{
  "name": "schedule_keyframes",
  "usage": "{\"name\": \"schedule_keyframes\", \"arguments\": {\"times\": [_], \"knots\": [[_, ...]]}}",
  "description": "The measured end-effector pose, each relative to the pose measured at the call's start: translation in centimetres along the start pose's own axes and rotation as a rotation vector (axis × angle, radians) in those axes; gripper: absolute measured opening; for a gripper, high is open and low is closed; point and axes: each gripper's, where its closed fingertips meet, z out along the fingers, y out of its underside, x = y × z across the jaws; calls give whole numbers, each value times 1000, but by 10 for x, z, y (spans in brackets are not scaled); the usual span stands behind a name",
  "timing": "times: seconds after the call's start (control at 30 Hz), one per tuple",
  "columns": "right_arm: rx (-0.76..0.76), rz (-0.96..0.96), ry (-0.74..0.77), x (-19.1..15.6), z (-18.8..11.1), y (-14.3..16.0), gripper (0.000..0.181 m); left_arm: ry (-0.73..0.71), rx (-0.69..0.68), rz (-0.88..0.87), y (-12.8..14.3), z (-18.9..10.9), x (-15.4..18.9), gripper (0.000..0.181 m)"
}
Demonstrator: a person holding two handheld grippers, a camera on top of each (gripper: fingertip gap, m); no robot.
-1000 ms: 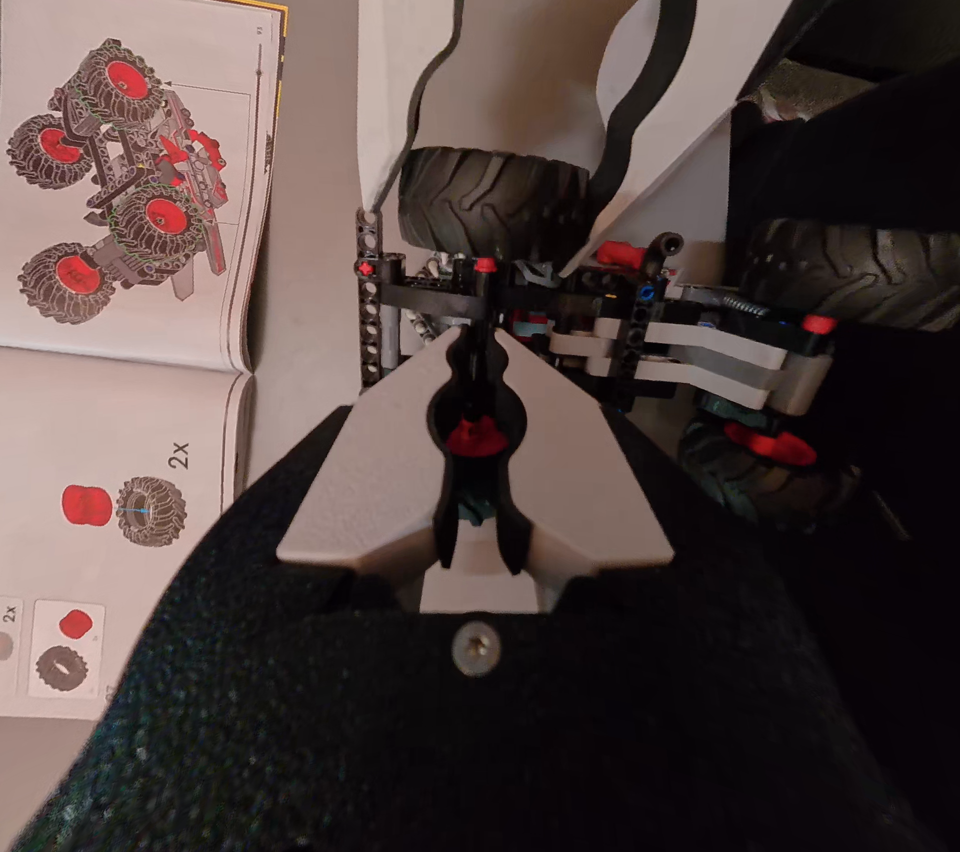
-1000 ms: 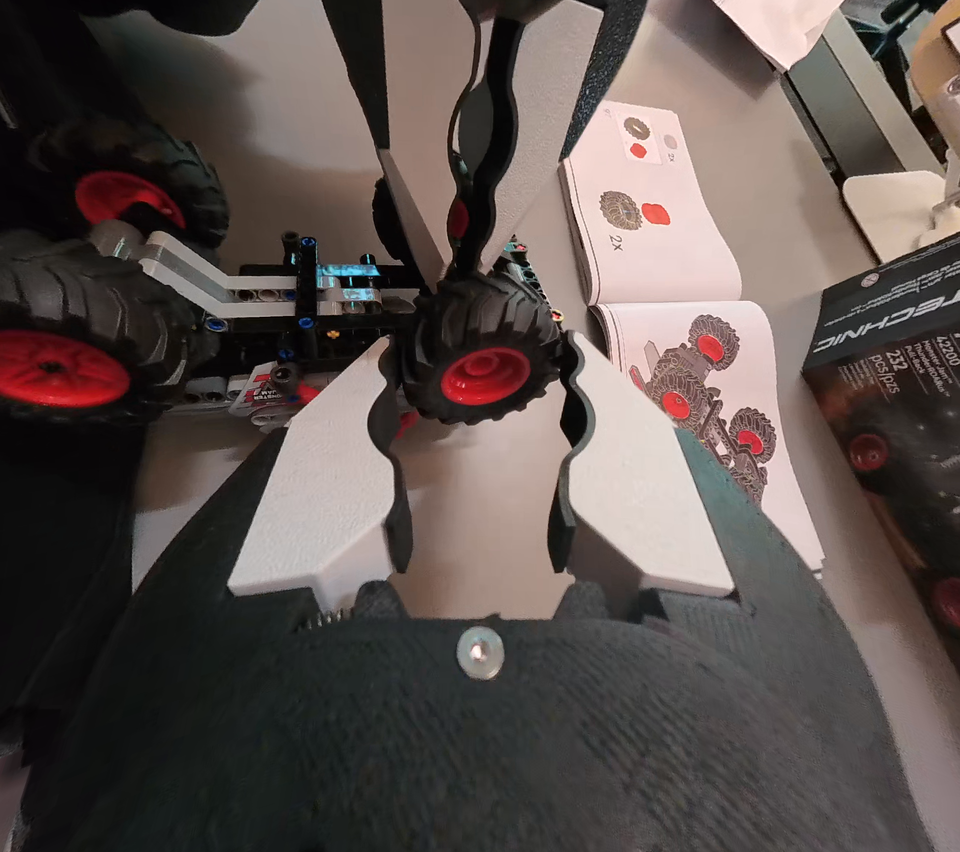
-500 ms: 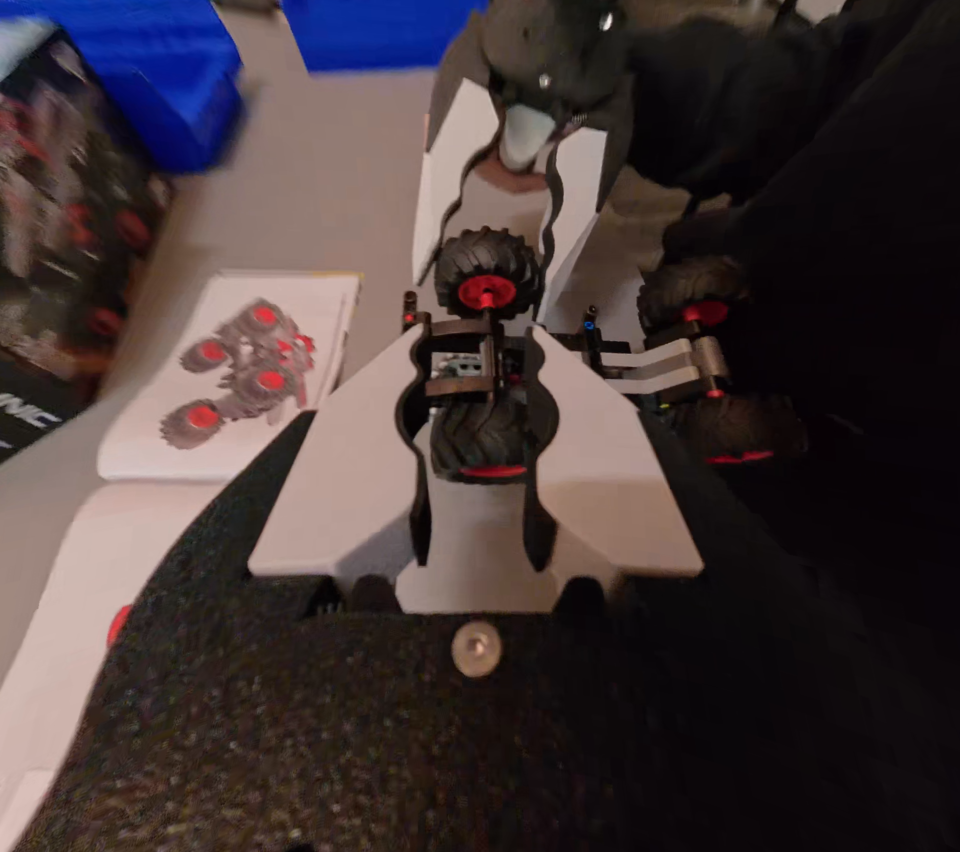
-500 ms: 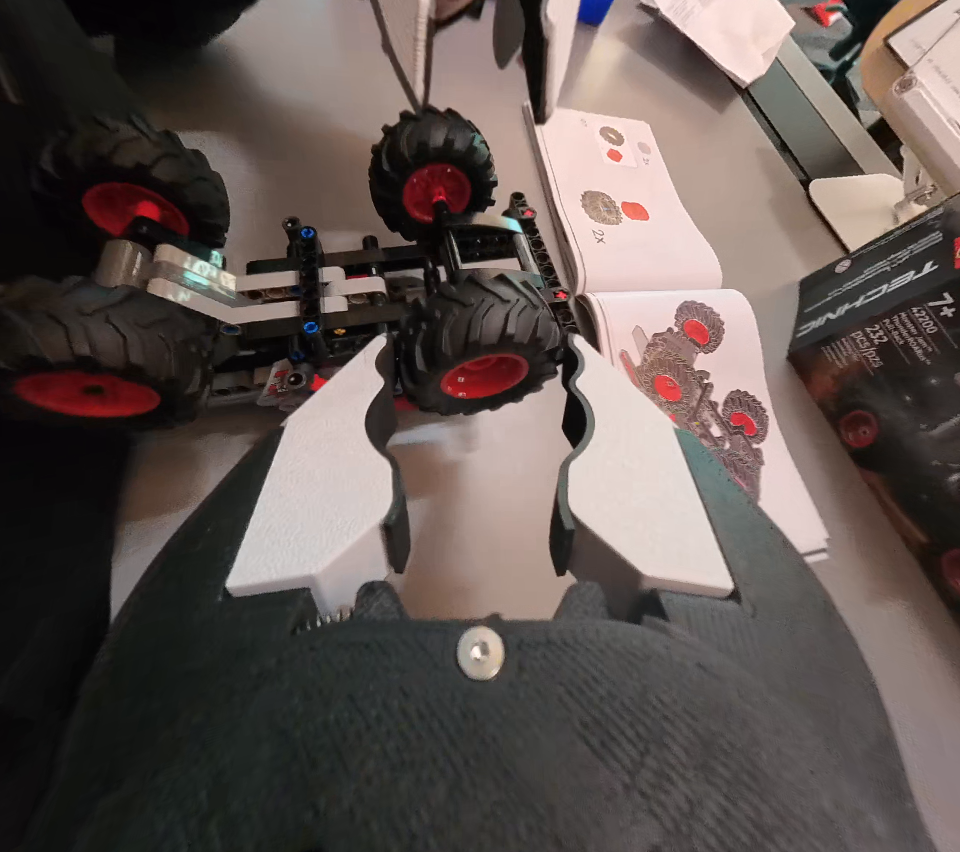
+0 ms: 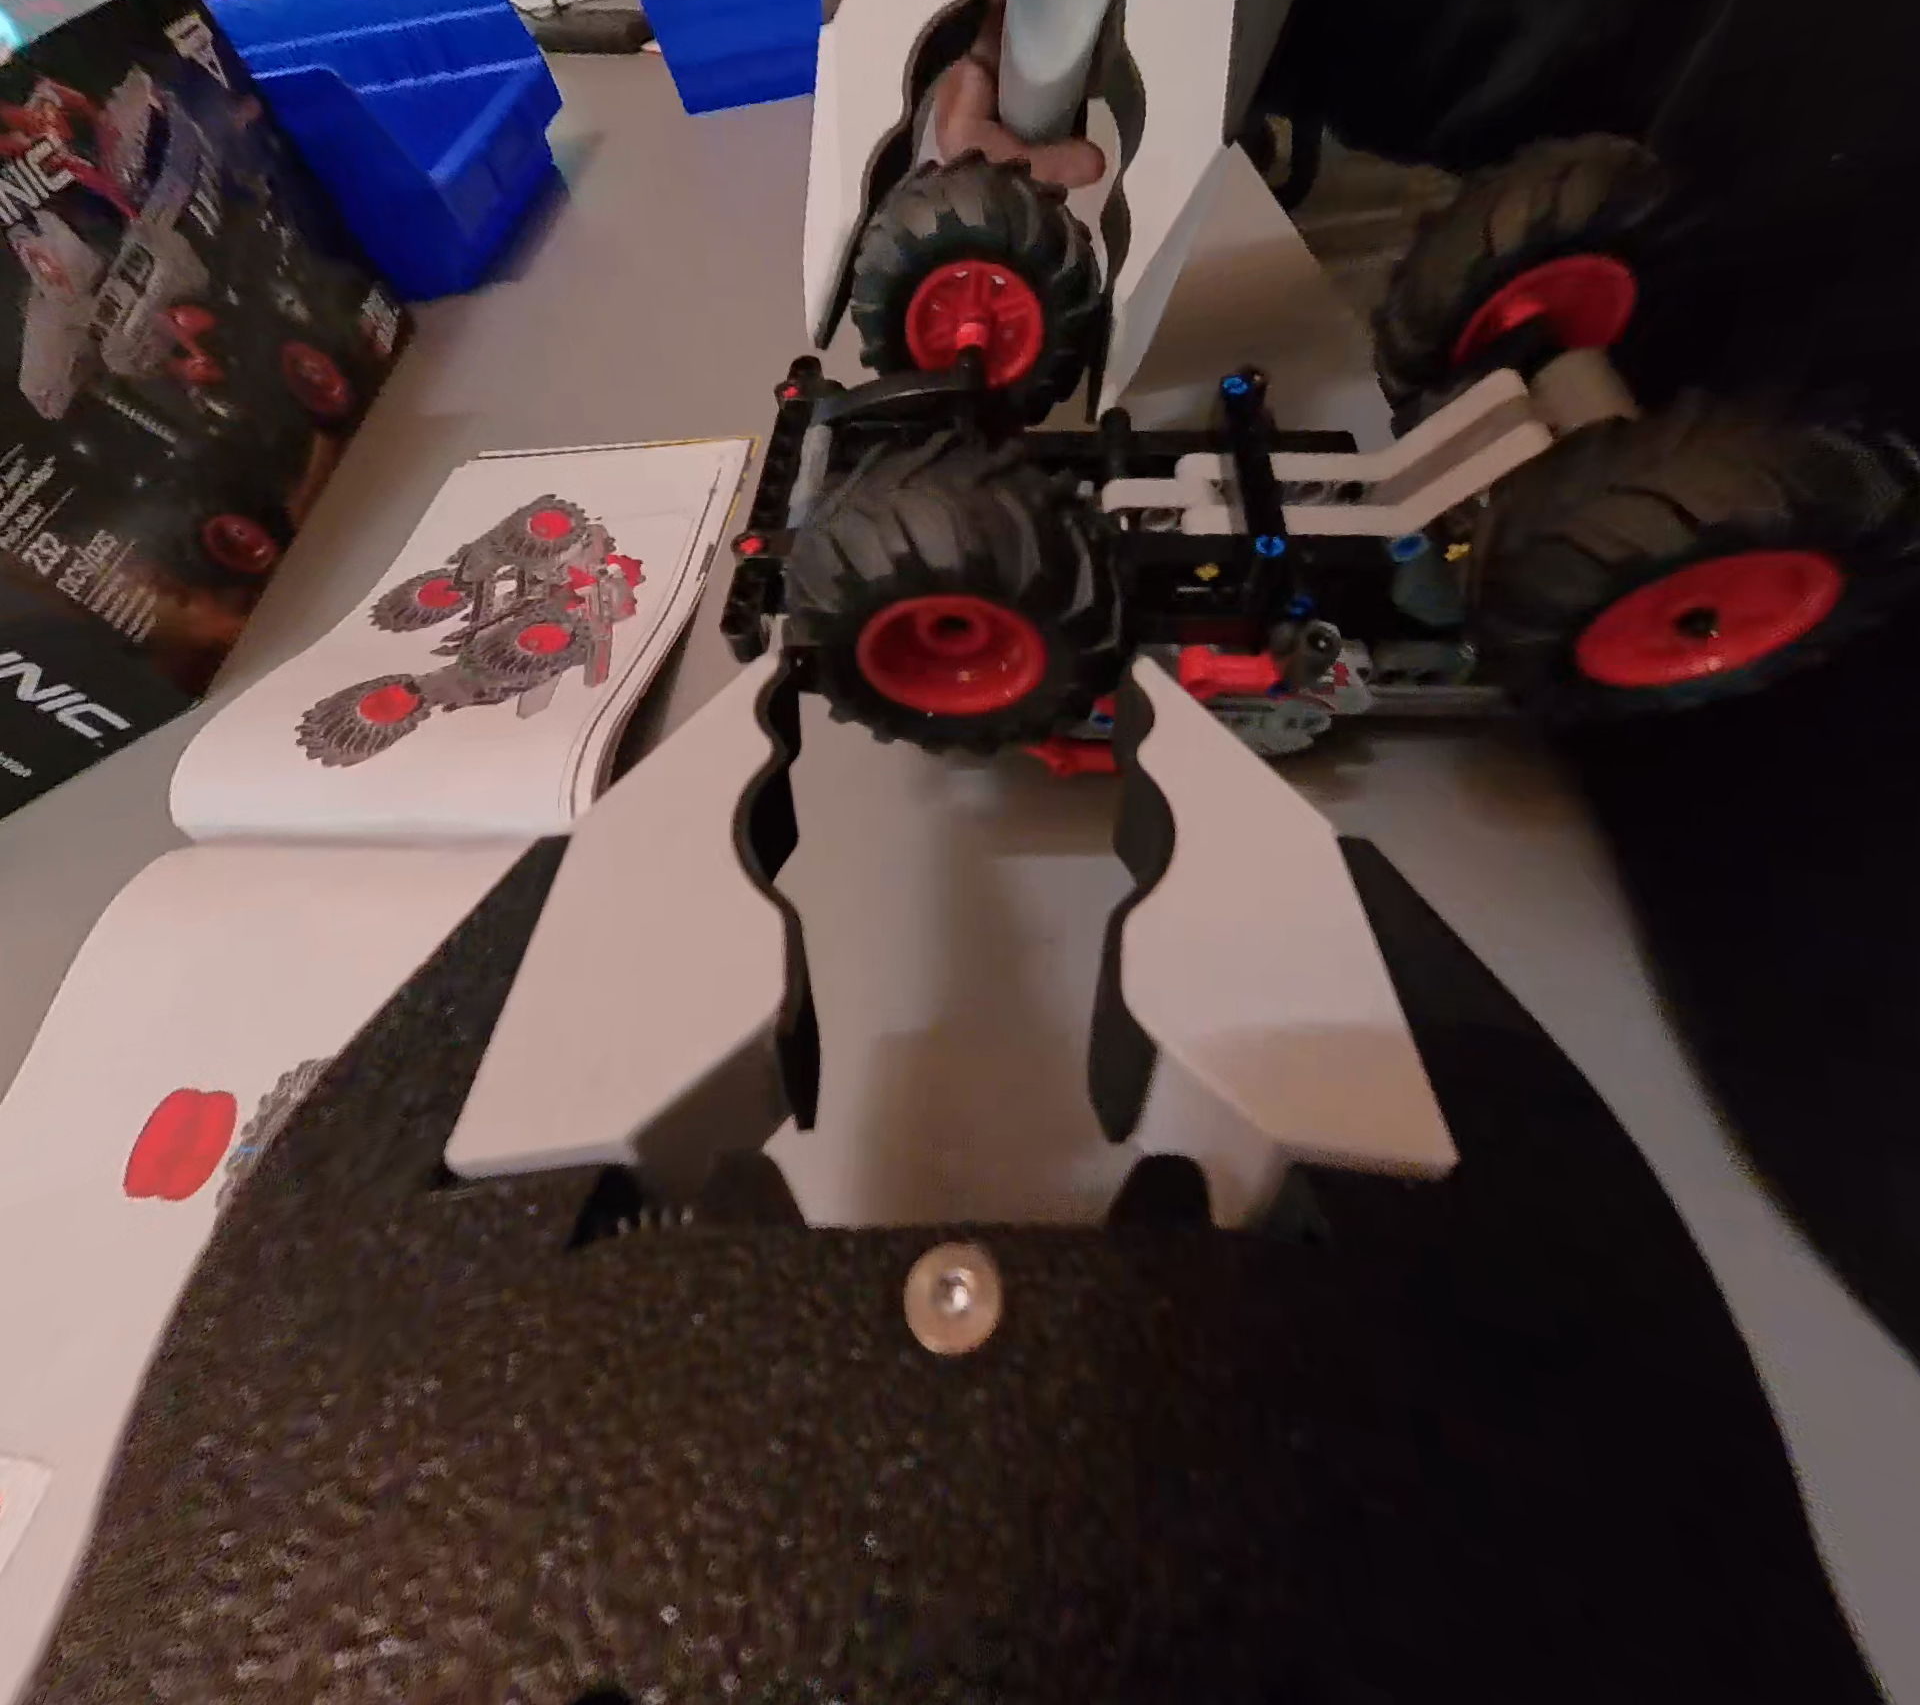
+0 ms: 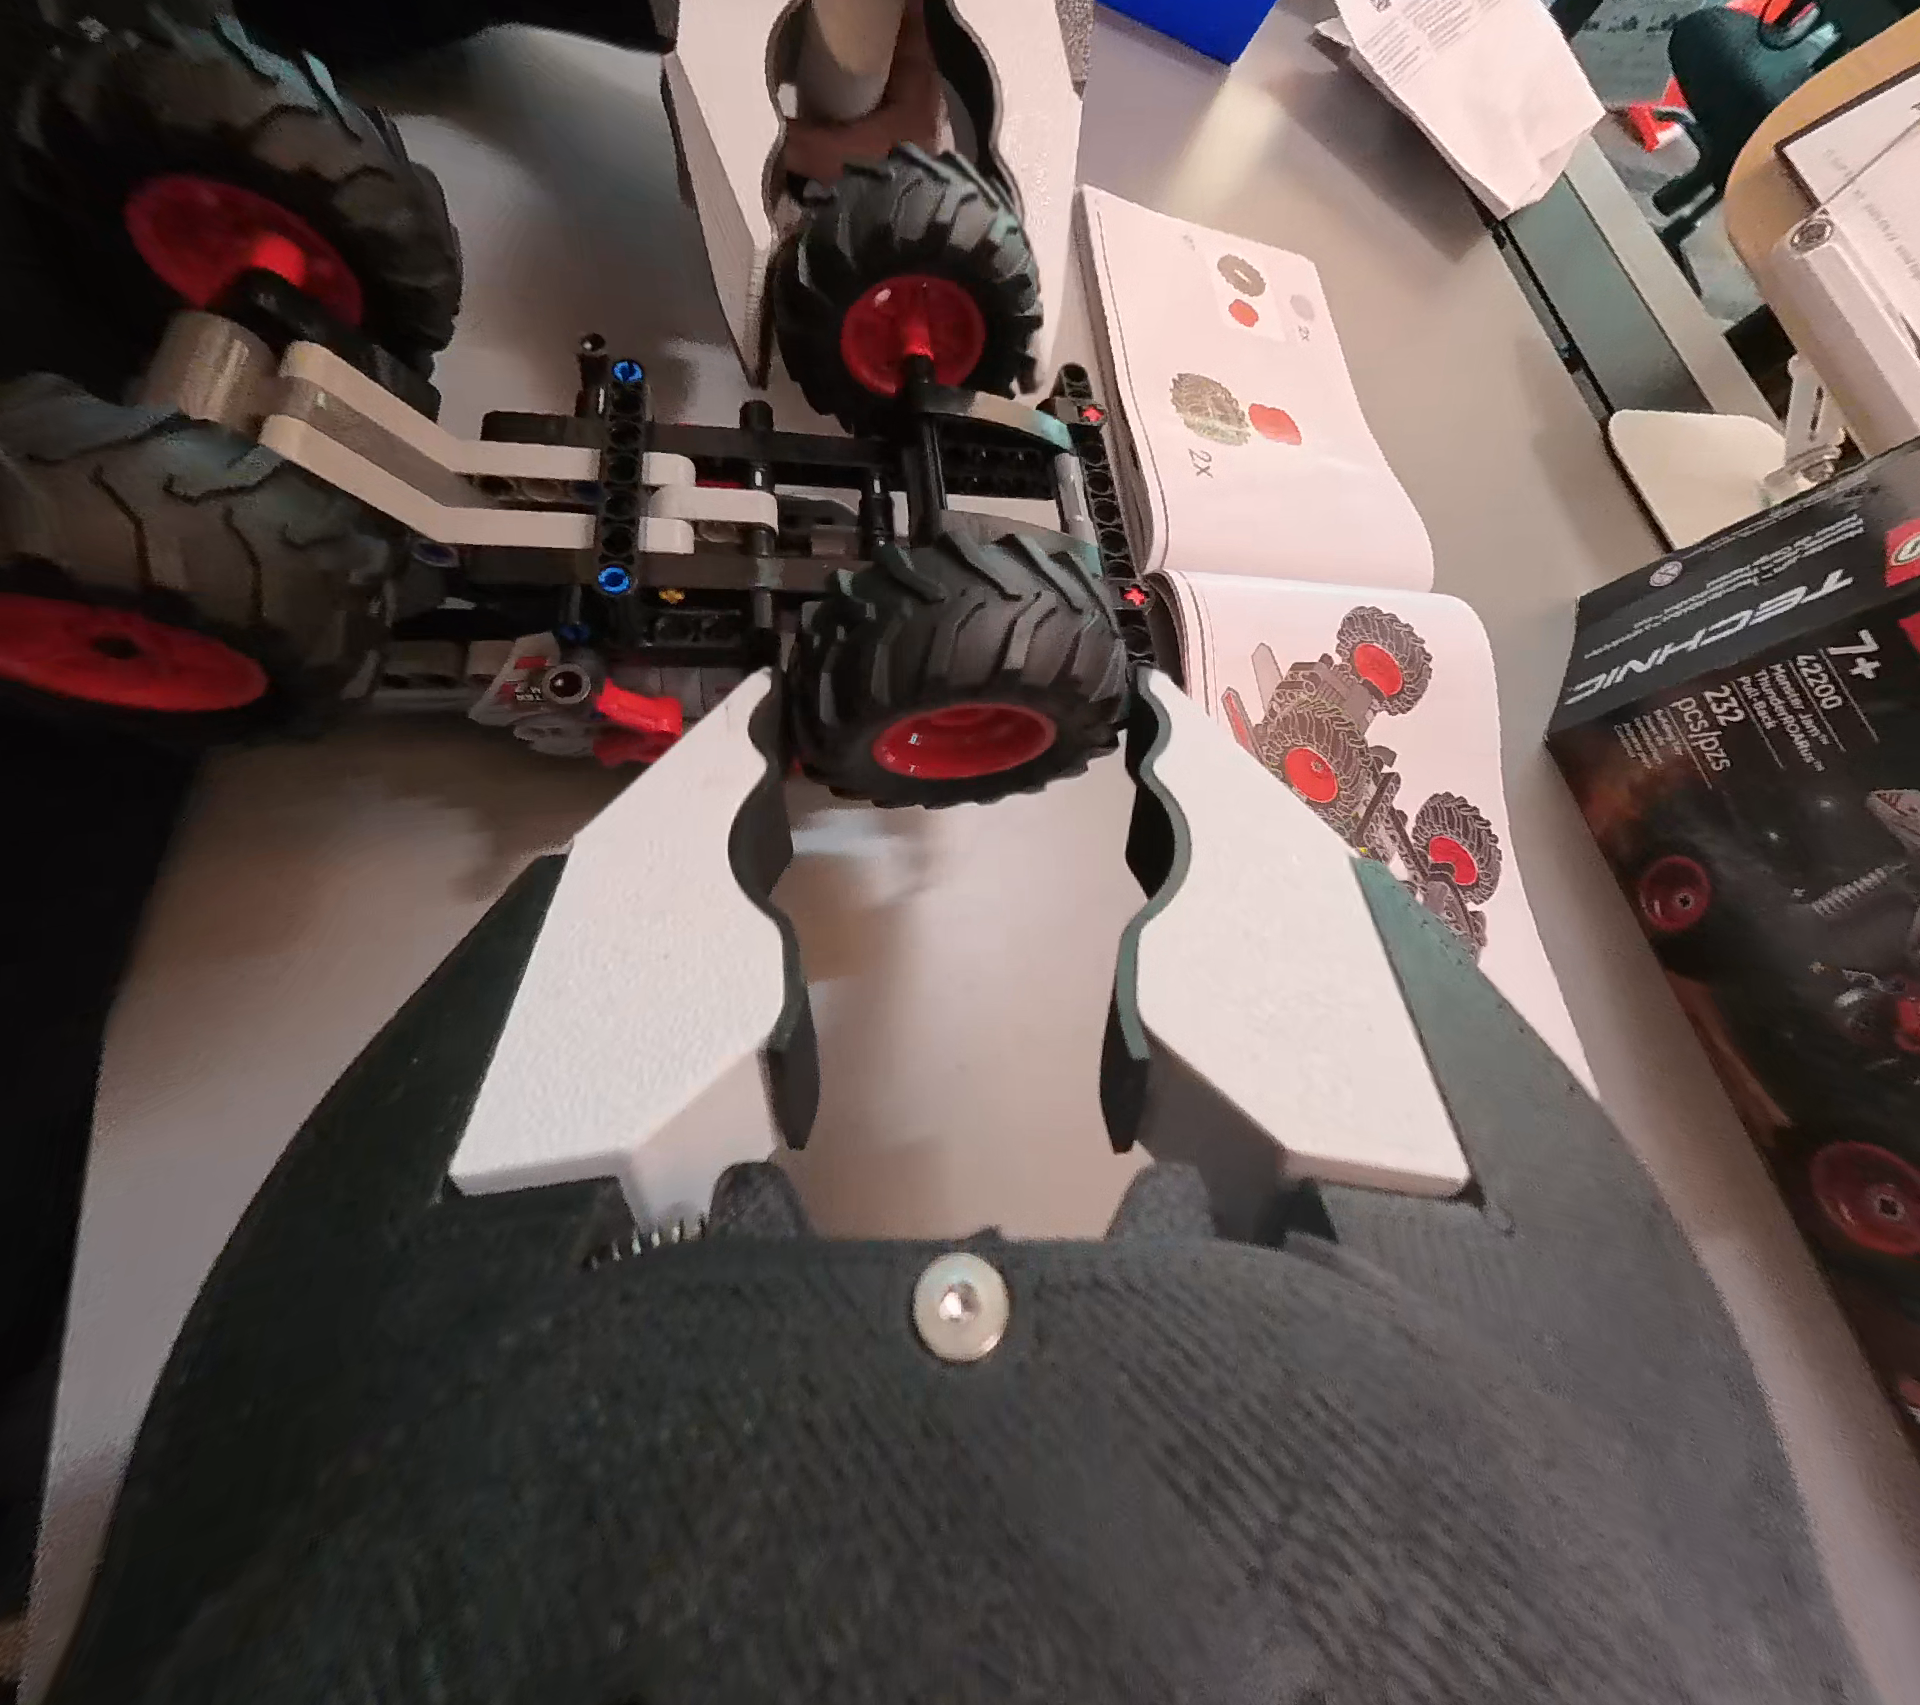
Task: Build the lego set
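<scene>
The lego truck chassis [image 5: 1205,549] [image 6: 727,476] lies on the grey table, with black tyres and red hubs. My left gripper [image 5: 956,689] is open. Its tips stand on either side of one front wheel [image 5: 951,616], which is the far wheel in the right wrist view [image 6: 914,284]. My right gripper [image 6: 954,689] is open too. Its tips flank the other front wheel [image 6: 961,668], which is the far wheel in the left wrist view [image 5: 971,294]. The two grippers face each other across the front axle. The rear wheels [image 5: 1704,616] [image 6: 125,647] are fitted.
The open instruction booklet [image 5: 468,616] [image 6: 1247,429] lies right beside the truck's front. The dark set box [image 5: 135,408] [image 6: 1766,824] stands beyond it. Blue bins [image 5: 416,107] and loose papers [image 6: 1455,45] are farther back. A person's dark clothing is behind the rear wheels. Tip to tip, the grippers are about 8 centimetres apart.
My left gripper was shut on the front axle part. It let go, opened wide and pulled back to the wheel. The right gripper stayed open at its wheel and tilted up a little.
</scene>
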Motion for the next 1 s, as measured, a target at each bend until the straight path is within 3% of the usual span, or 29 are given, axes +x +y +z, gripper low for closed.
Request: {"name": "schedule_keyframes", "arguments": {"times": [0.4, 0.67, 1.0], "knots": [[-48, -45, -31, -3, 2, -2, 61, -10, -68, 76, 0, 3, -2, 56], [-101, -22, -32, -6, 9, 1, 61, 0, -30, 50, -4, 4, -1, 56], [-4, 76, -63, -5, -8, -1, 59, 21, 15, 46, -1, 2, -1, 57]]}}
